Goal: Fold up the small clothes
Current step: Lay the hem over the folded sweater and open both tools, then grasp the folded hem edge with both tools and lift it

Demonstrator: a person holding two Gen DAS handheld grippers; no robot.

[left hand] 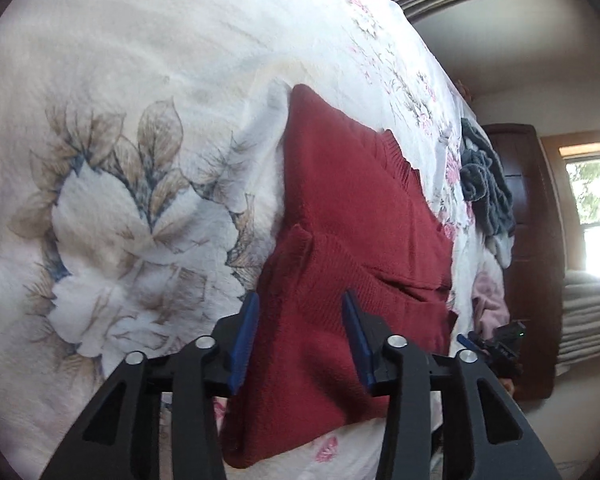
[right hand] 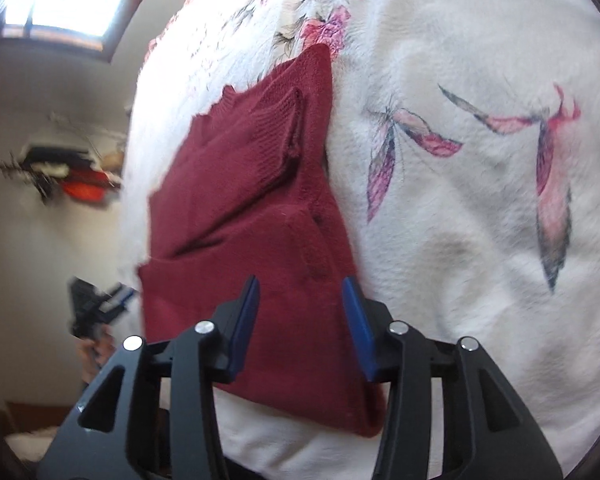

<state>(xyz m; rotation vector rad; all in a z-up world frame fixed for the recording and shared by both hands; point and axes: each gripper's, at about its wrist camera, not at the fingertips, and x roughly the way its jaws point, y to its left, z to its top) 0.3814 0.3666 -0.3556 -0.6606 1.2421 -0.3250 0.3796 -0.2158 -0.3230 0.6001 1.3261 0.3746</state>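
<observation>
Both grippers, left (left hand: 300, 340) and right (right hand: 302, 328), have spread jaws above the dark red knitted sweater (left hand: 352, 248), folded with ribbed edges, on the floral blanket (left hand: 120, 120).

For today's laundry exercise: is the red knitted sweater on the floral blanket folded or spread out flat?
Folded. The red knitted sweater lies as a compact block on the floral blanket, with overlapping layers and a sleeve cuff tucked across its top.

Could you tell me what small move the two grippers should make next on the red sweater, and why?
Probably lower both and close on the near hem. The left gripper and right gripper are open, their fingers straddling the sweater without pinching it. It lies flat on the floral blanket, sleeves already folded in, so lifting the hem toward the collar looks next.
</observation>
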